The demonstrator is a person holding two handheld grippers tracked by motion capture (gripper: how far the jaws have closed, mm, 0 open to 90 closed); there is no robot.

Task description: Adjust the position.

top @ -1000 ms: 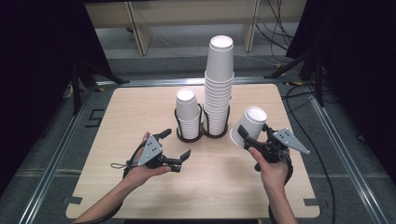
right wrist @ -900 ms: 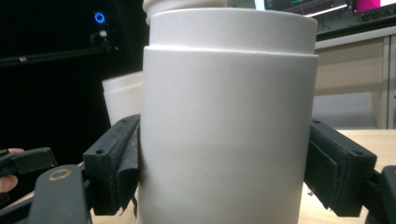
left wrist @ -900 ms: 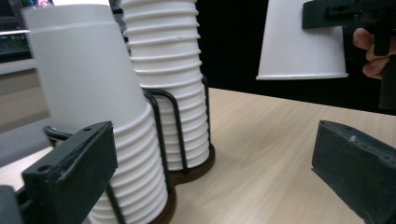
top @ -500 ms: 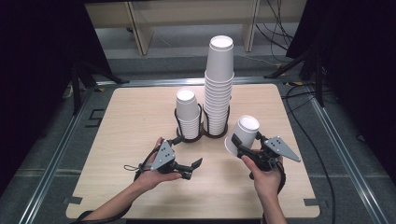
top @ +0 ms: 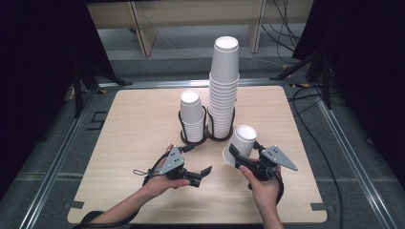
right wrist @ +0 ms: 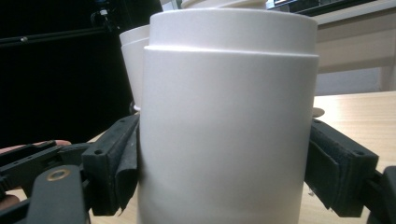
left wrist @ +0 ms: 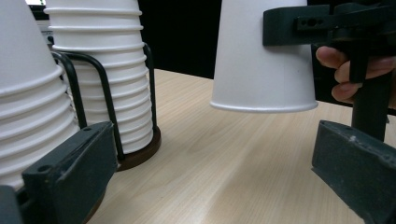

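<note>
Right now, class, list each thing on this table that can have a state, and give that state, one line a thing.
Single white paper cup: upside down, held off the table.
Right hand-held gripper: shut on the single cup.
Left hand-held gripper: open, holding nothing.
Tall stack of white paper cups: upright in black wire holder, cups upside down.
Short stack of white paper cups: upright in holder.

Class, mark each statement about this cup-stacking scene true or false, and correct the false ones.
1. The right claw grips an upside-down paper cup. True.
2. That cup rests flat on the table. False: its rim hangs above the wood.
3. The left claw holds a cup. False: its jaws are open and empty.
4. Two cup stacks stand in wire holders, the tall stack beside the short stack. True.
</note>
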